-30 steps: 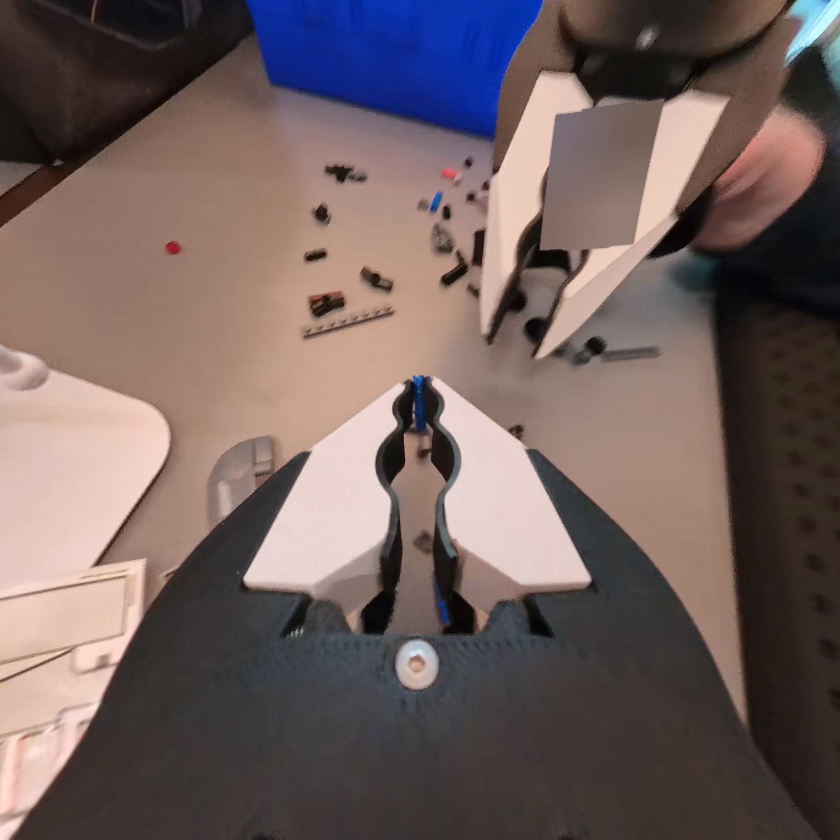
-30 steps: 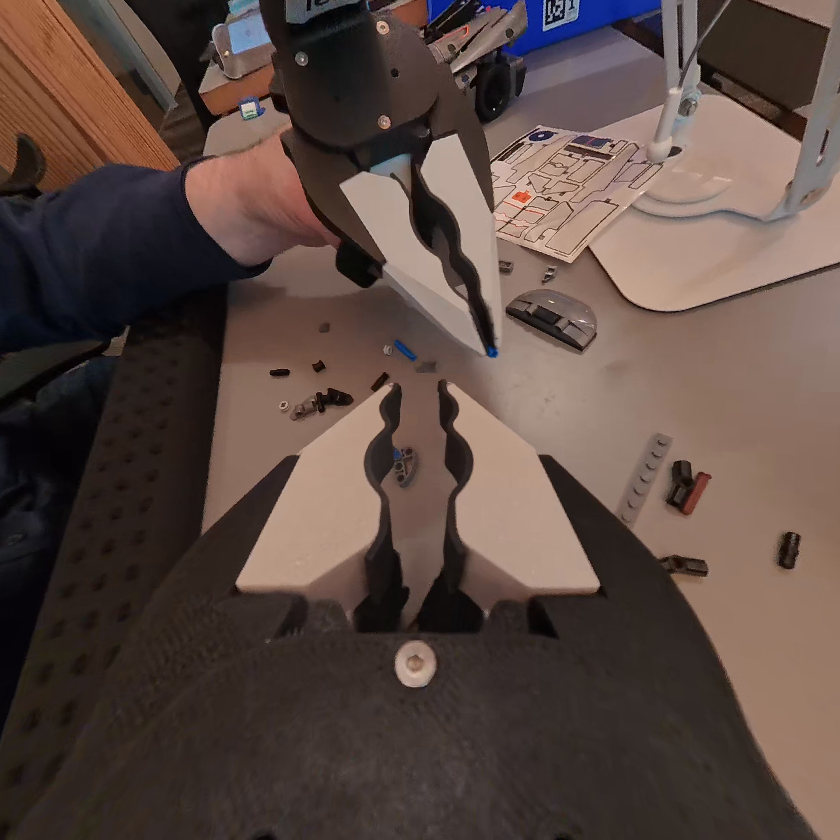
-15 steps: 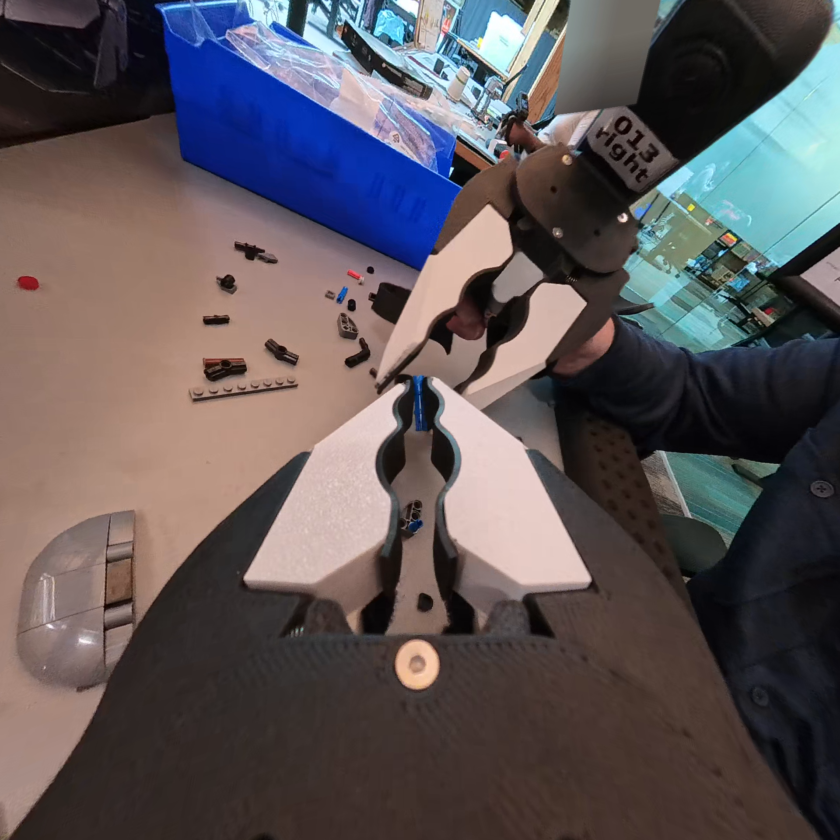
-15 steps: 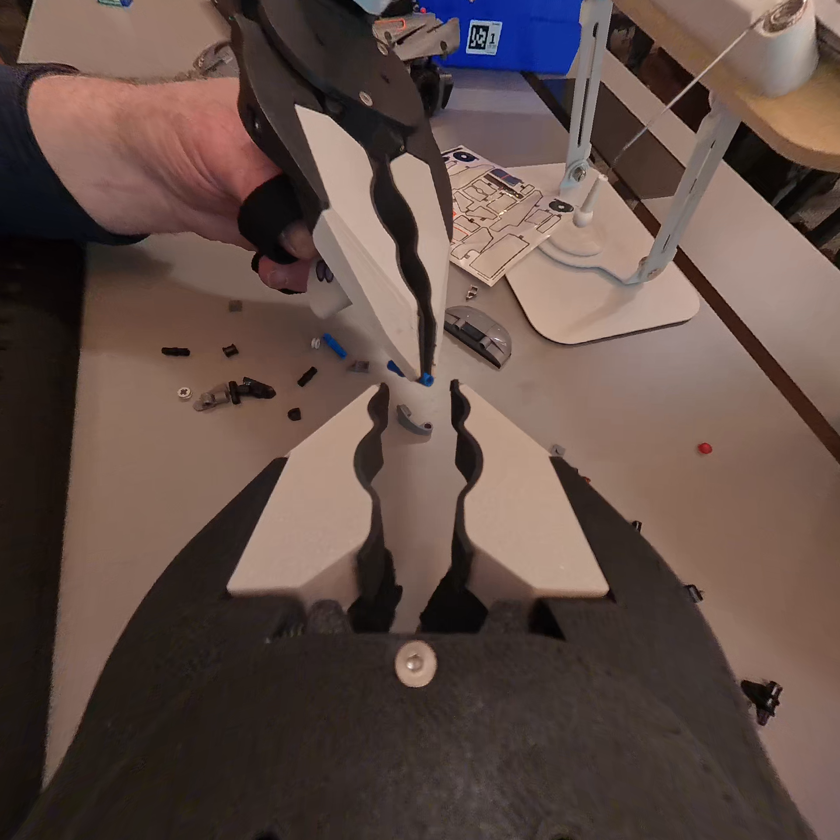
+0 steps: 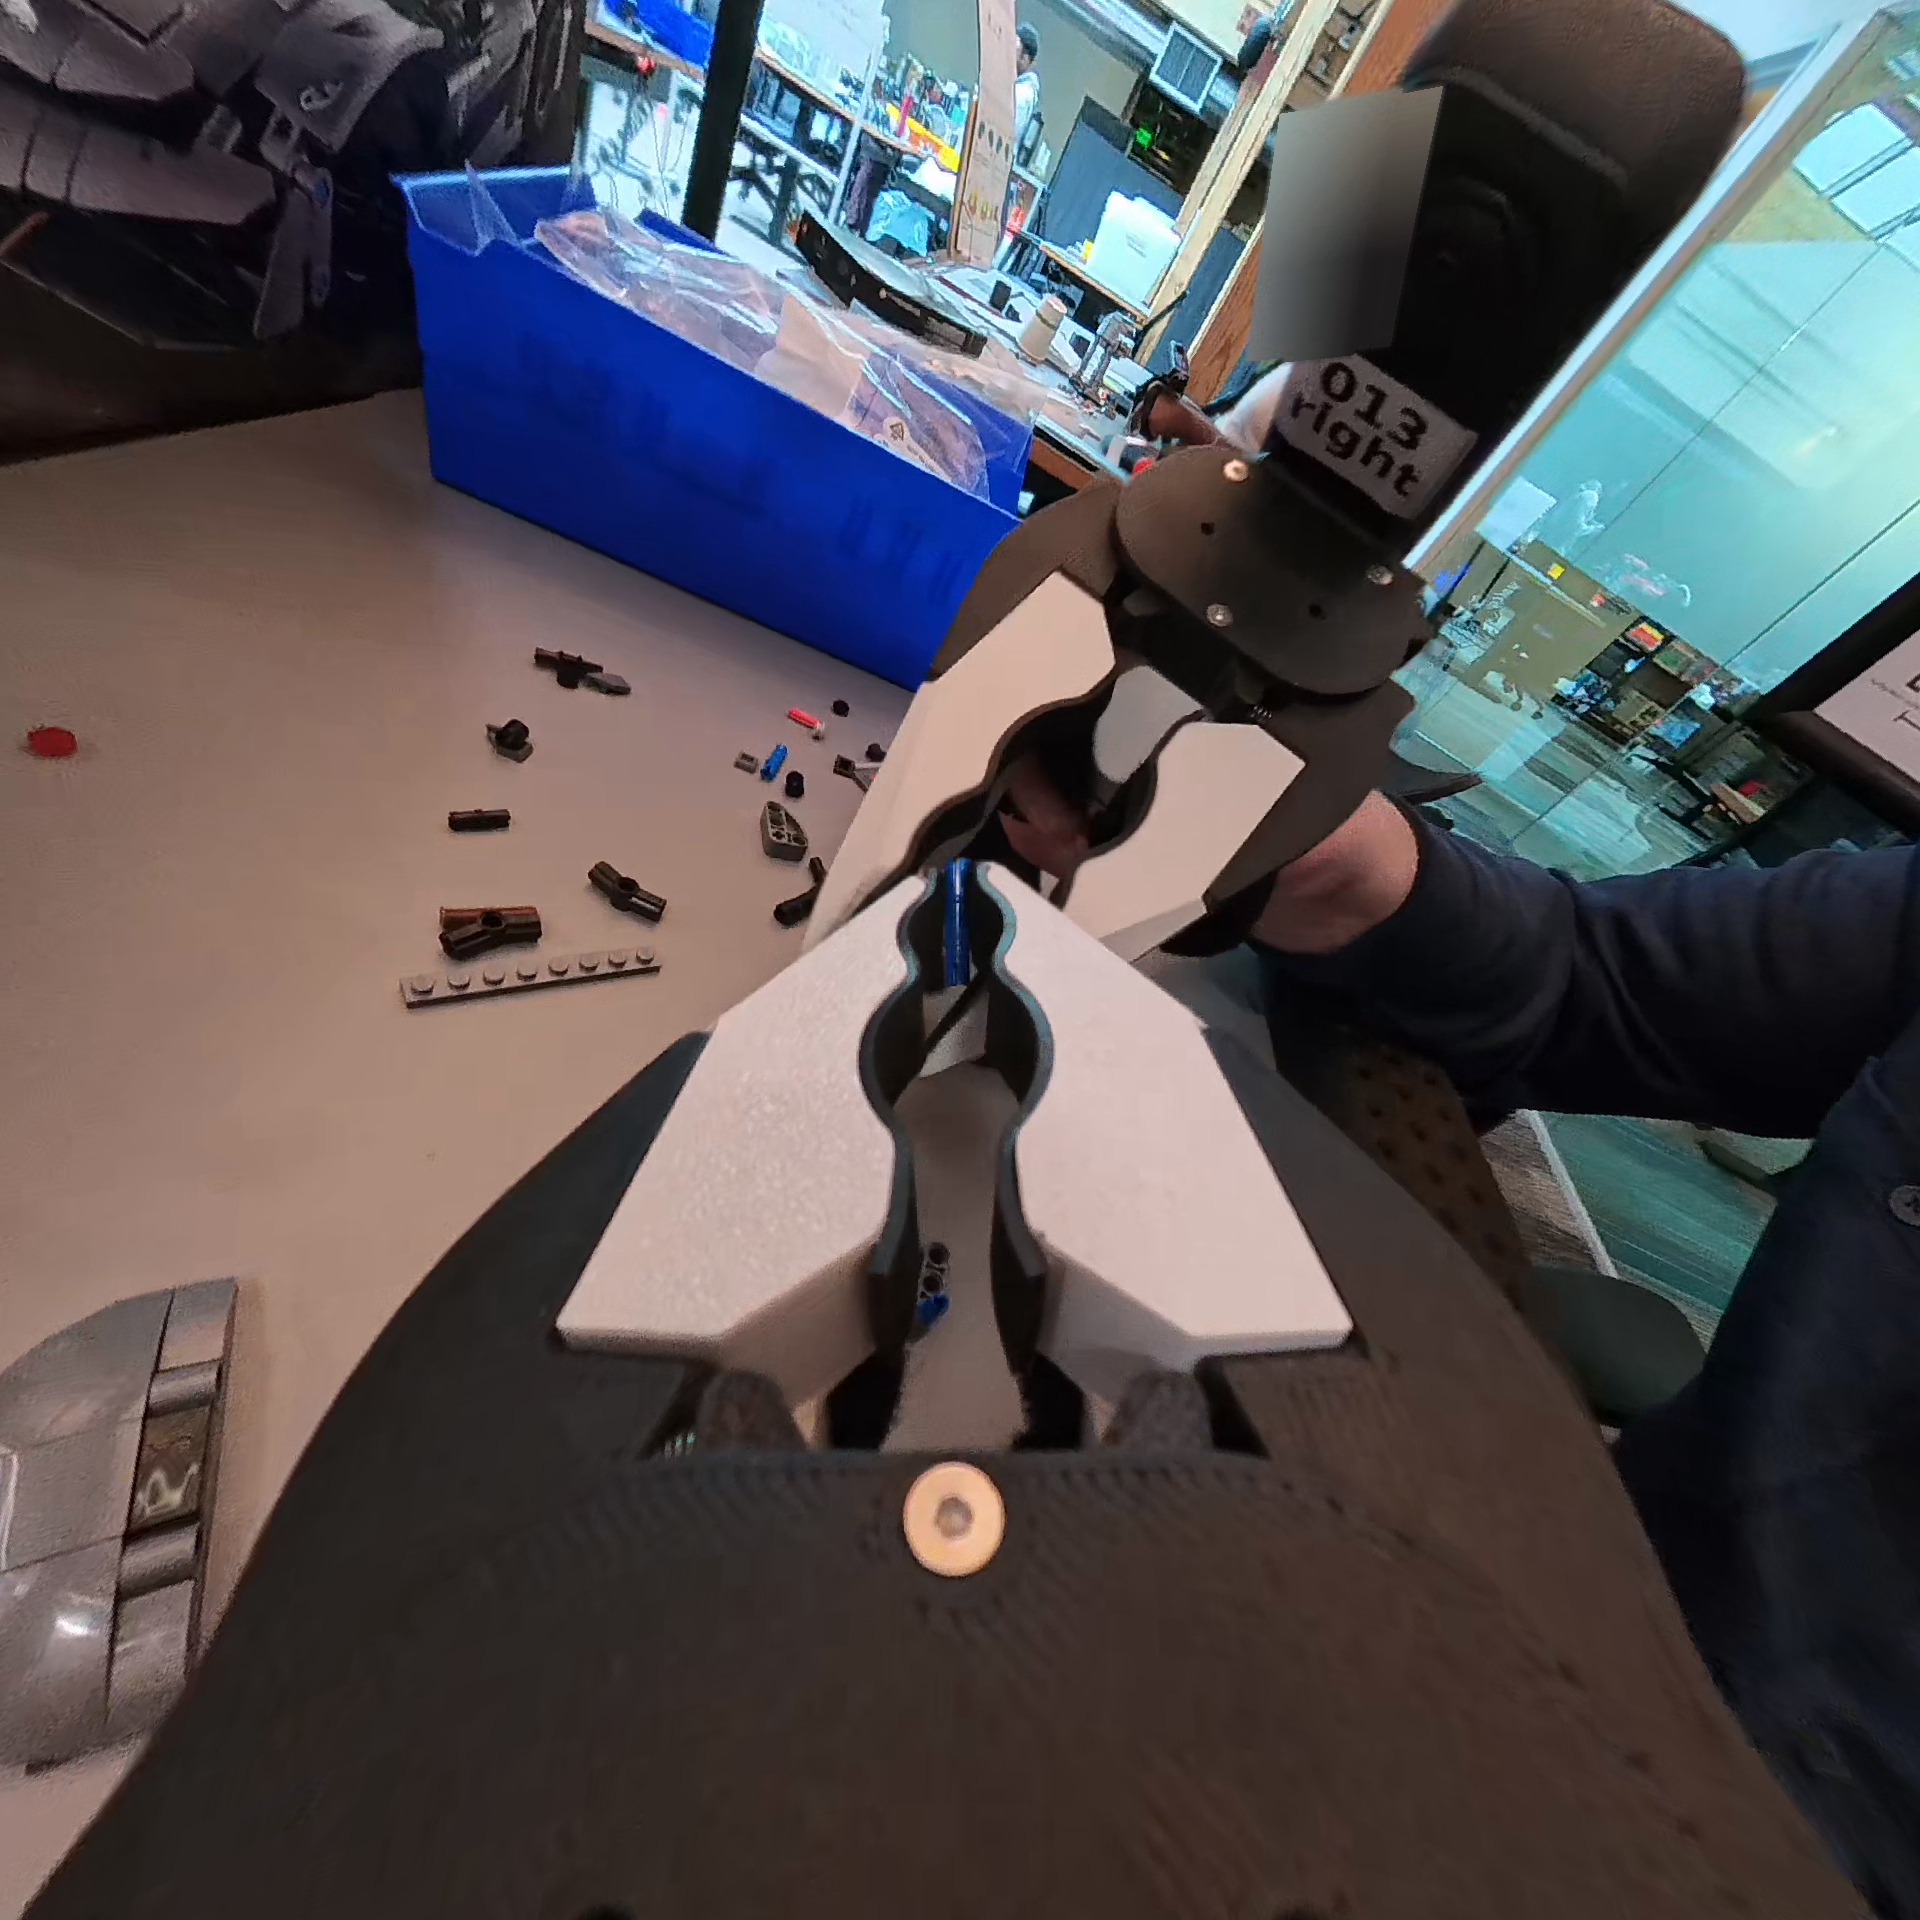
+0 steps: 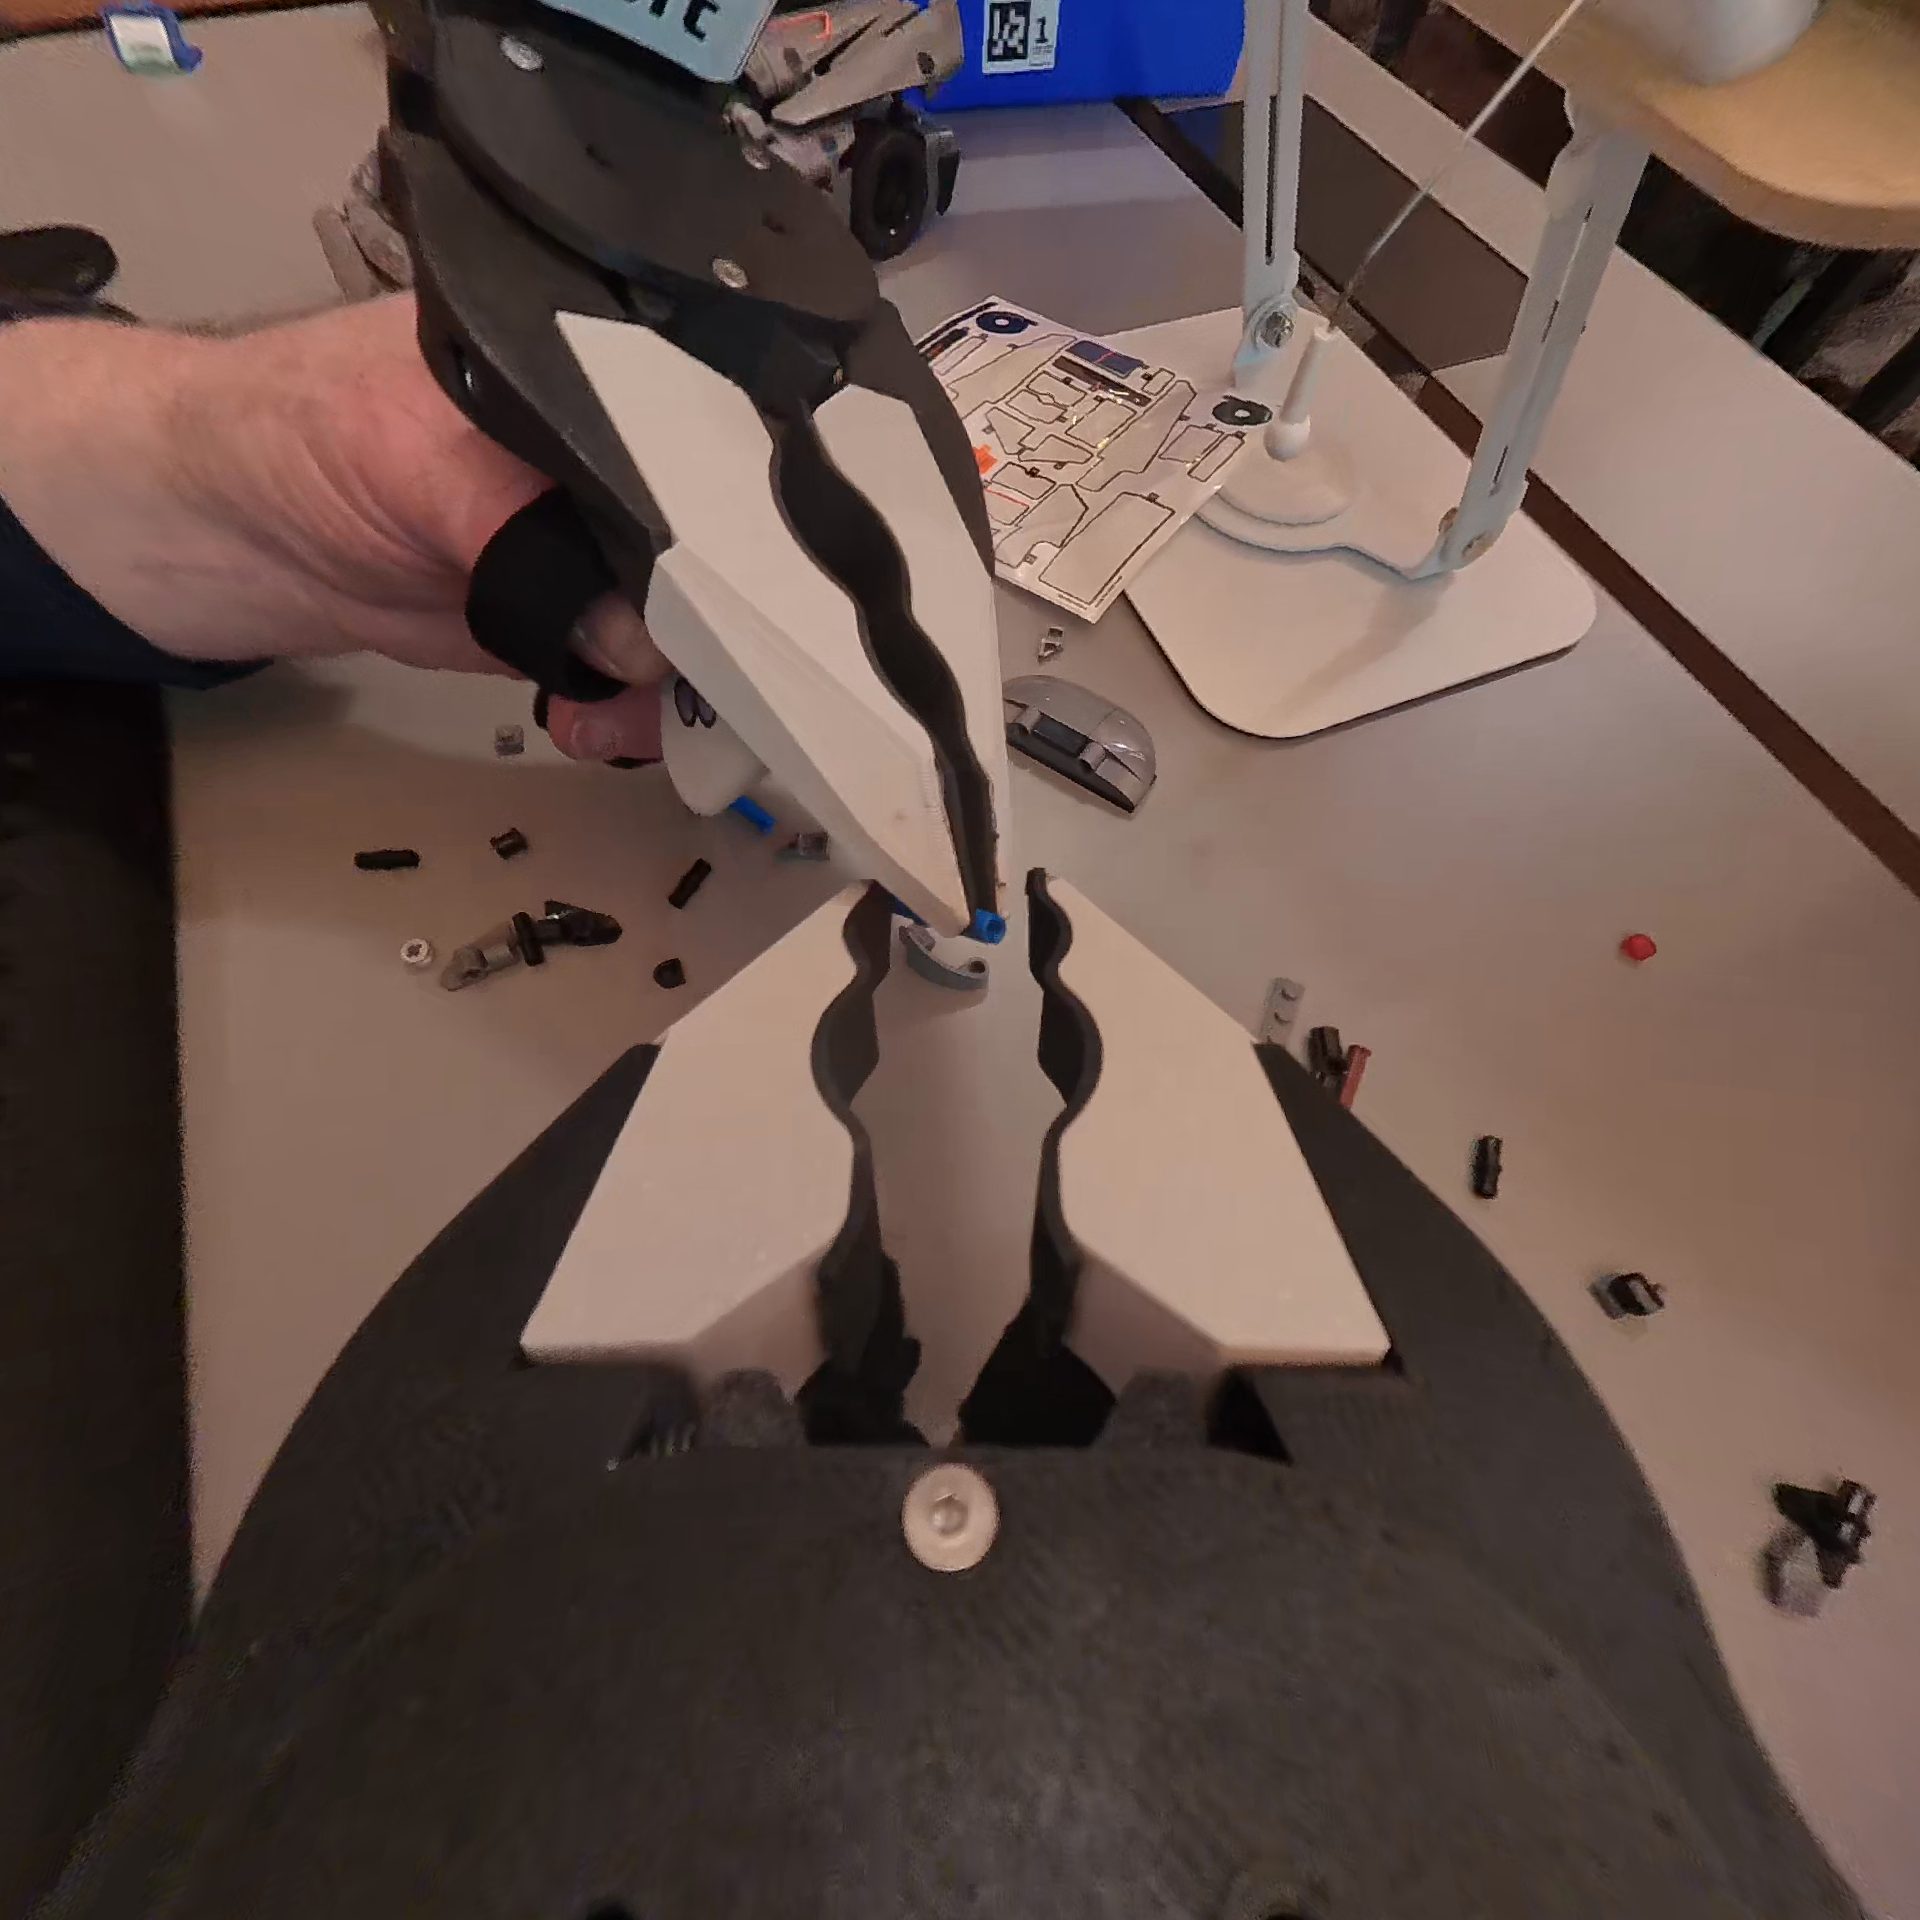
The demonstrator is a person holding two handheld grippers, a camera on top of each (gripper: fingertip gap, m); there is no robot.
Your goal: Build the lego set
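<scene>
Pinching a blue pin point(image 5: 956, 920), left hand-held gripper point(image 5: 957, 883) meets right hand-held gripper point(image 6: 951, 899) (spread, empty).

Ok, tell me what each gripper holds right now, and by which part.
The left gripper pinches a small blue pin lengthwise at its jaw tips, one end poking out. The right gripper is open and holds nothing.

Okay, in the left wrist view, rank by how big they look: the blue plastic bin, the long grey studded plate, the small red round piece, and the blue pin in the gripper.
1. blue plastic bin
2. long grey studded plate
3. blue pin, though nearness to the camera inflates it
4. small red round piece
</scene>
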